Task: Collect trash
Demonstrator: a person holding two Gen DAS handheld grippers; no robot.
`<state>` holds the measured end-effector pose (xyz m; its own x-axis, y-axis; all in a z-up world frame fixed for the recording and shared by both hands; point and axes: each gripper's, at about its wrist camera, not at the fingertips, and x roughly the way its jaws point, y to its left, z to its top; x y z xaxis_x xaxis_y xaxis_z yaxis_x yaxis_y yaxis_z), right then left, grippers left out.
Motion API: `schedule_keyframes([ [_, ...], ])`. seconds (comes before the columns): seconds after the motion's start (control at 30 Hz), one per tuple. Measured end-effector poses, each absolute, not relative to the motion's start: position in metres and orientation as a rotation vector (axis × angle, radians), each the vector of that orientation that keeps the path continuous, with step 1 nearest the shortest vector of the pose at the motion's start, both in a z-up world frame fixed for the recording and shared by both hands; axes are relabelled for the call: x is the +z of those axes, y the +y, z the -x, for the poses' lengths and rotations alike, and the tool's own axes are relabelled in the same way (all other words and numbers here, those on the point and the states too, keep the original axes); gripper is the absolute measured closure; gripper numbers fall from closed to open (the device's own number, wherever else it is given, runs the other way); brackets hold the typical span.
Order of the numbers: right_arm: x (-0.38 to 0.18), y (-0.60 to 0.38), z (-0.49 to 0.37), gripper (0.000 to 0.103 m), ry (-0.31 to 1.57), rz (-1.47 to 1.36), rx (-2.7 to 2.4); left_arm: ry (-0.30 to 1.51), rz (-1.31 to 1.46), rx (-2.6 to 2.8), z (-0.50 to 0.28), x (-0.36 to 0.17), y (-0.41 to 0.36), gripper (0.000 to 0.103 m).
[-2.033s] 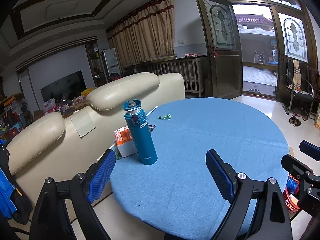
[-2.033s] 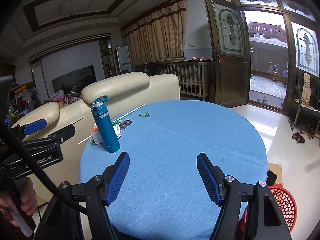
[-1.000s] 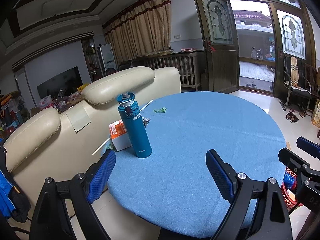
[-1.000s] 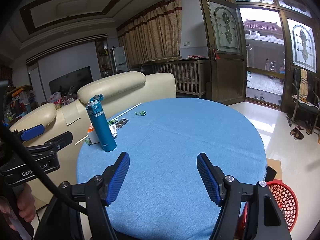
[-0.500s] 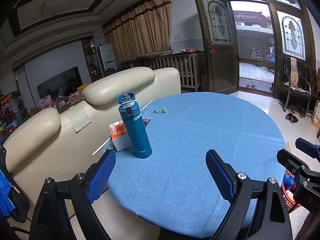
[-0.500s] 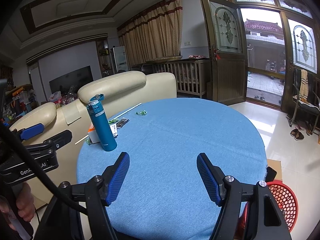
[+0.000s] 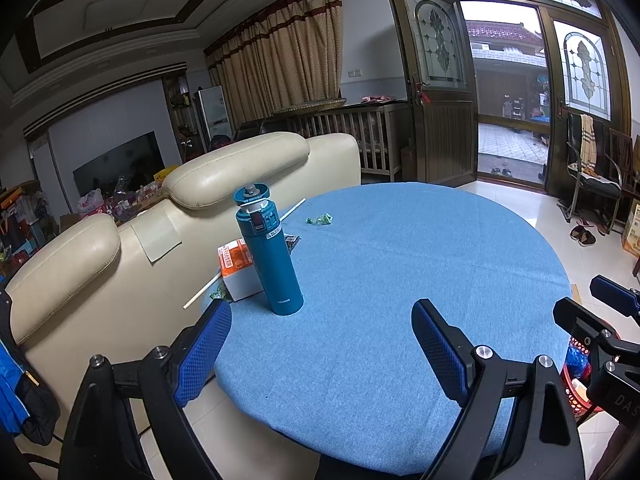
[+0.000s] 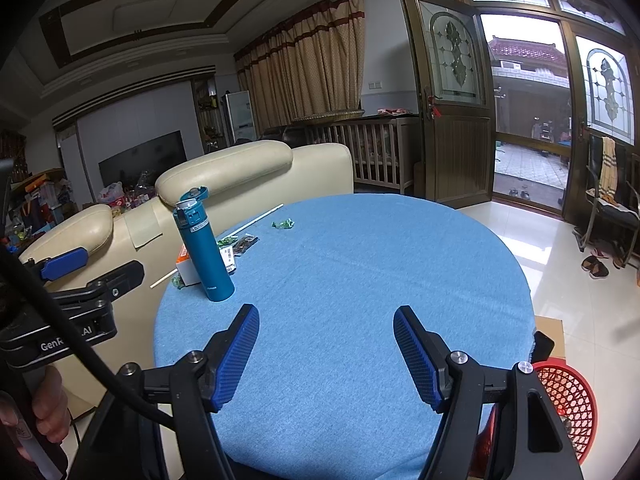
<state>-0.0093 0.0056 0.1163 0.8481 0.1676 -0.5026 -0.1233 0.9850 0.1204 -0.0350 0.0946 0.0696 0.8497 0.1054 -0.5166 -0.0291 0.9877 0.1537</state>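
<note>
A round table with a blue cloth (image 7: 420, 272) (image 8: 360, 280) carries scraps of trash at its far left: a green wrapper (image 7: 319, 219) (image 8: 283, 223), a dark wrapper (image 8: 244, 243), a green scrap (image 7: 218, 292) by the edge, a long white stick (image 7: 240, 256) (image 8: 256, 218). A red mesh basket (image 8: 568, 400) (image 7: 576, 364) stands on the floor at the table's right. My left gripper (image 7: 320, 344) and right gripper (image 8: 326, 344) are both open and empty over the near edge.
A teal flask (image 7: 270, 258) (image 8: 205, 246) stands upright by a white and orange box (image 7: 236, 272) (image 8: 186, 264). A cream sofa (image 7: 160, 220) backs against the table's left. An open door (image 7: 508, 120) and a chair (image 7: 592, 176) are at the right.
Both grippers pulled back slightly from the table about a second ago, then crept forward a little. Both stay open. Nothing on the table has moved.
</note>
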Motion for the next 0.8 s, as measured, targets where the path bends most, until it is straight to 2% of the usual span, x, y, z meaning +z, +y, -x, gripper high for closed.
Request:
schedule_keyframes([
  [0.8, 0.1156, 0.0059, 0.0094, 0.030, 0.539, -0.083, 0.154, 0.557, -0.140, 0.059, 0.0366, 0.0690, 0.0948, 0.011],
])
